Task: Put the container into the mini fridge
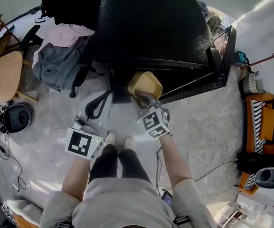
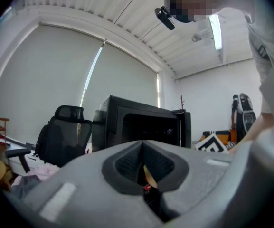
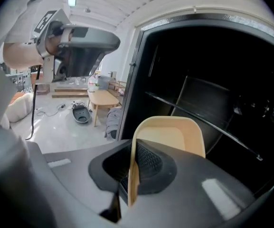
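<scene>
A tan plastic container (image 1: pixel 145 83) hangs in front of the black mini fridge (image 1: pixel 151 27), whose door (image 1: pixel 224 51) stands swung open to the right. My right gripper (image 1: pixel 145 98) is shut on the container's near rim. In the right gripper view the container (image 3: pixel 170 134) sits just outside the fridge's dark inside (image 3: pixel 212 75), level with a wire shelf (image 3: pixel 198 120), and the right gripper (image 3: pixel 131 177) pinches its left wall. My left gripper (image 1: pixel 93 109) hangs lower left, away from the fridge. In its own view the left gripper (image 2: pixel 144 167) is shut on nothing, with the fridge (image 2: pixel 141 127) ahead.
An office chair piled with clothes (image 1: pixel 61 56) stands left of the fridge. A wooden table (image 1: pixel 1 77) and a round black device (image 1: pixel 17 118) with cables lie further left. An orange seat (image 1: pixel 260 122) is at the right. The person's feet (image 1: pixel 118 141) are below the grippers.
</scene>
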